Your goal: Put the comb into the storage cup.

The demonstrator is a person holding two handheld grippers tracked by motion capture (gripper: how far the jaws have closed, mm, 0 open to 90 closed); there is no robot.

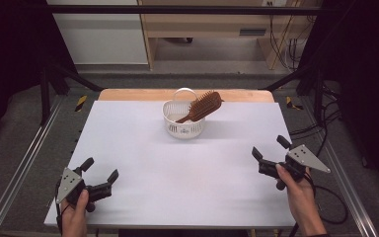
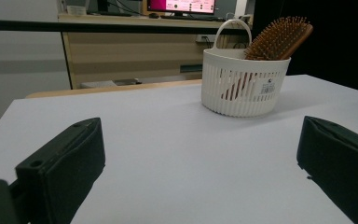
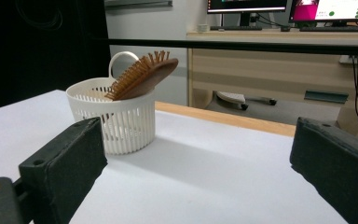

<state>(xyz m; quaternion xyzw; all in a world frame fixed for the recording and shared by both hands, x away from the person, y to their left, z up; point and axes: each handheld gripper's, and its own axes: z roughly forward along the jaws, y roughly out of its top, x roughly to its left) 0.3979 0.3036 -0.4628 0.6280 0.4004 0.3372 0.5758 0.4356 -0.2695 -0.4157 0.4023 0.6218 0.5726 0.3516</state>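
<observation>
1. Basket (image 1: 183, 124): white, slotted wall, looped handle at its far rim. Stands upright at upper centre of the high view, near the far edge of the table (image 1: 143, 148). In the left gripper view (image 2: 242, 84) it sits upper right of centre; in the right gripper view (image 3: 116, 119), left of centre.
2. Brush (image 1: 205, 106): brown wood, bristled paddle head. Handle end down inside the basket, head leaning out over the rim, toward the right in the high view. Bristles face left in the left gripper view (image 2: 279, 39); in the right gripper view (image 3: 144, 74) they face up and left. Whether the handle tip touches the basket floor cannot be told.
3. Left gripper (image 1: 100, 172): lower left of the high view, held in a hand (image 1: 74, 215), over the near left corner of the table. Jaws spread wide, nothing between them.
4. Right gripper (image 1: 270, 147): right of the high view, lower half, held in a hand (image 1: 301, 192) near the right table edge. Jaws spread wide, nothing between them.
5. Both grippers lie well apart from the basket, and point toward it.
</observation>
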